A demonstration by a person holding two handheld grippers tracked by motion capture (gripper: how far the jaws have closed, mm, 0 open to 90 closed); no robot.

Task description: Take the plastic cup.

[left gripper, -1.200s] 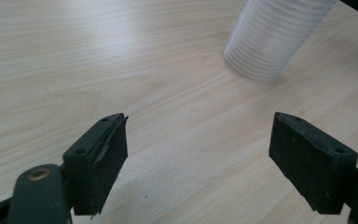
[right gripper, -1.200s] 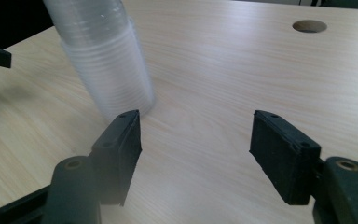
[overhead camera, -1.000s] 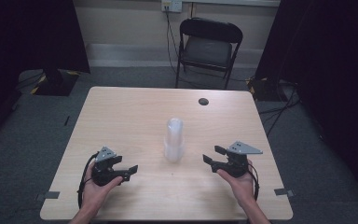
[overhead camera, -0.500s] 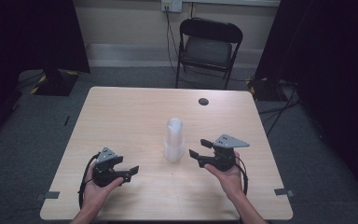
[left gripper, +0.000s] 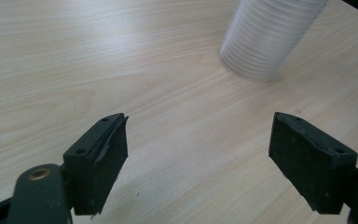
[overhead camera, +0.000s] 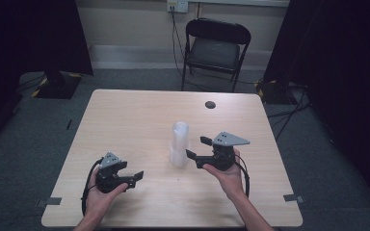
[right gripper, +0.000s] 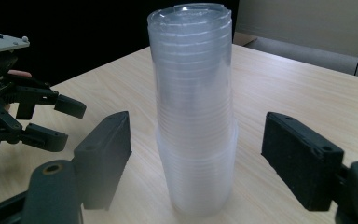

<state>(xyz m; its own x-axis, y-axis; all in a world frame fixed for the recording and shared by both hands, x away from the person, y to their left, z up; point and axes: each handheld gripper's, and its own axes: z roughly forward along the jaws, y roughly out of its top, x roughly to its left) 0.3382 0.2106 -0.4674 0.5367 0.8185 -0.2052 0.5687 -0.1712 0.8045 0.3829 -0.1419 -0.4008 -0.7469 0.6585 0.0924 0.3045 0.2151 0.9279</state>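
Two grippers work over a pale wooden table (overhead camera: 125,120). One stack of clear plastic cups (overhead camera: 179,144) stands upside down near the table's middle. In the high view the right gripper (overhead camera: 196,150) sits just beside the stack, pointed at it; its jaws have just been opening and stand wide, and in the right gripper view the stack rises between the two pads, neither pressing it. Well apart, toward the near left corner, the left gripper (overhead camera: 136,177) rests low with jaws wide and nothing between them.
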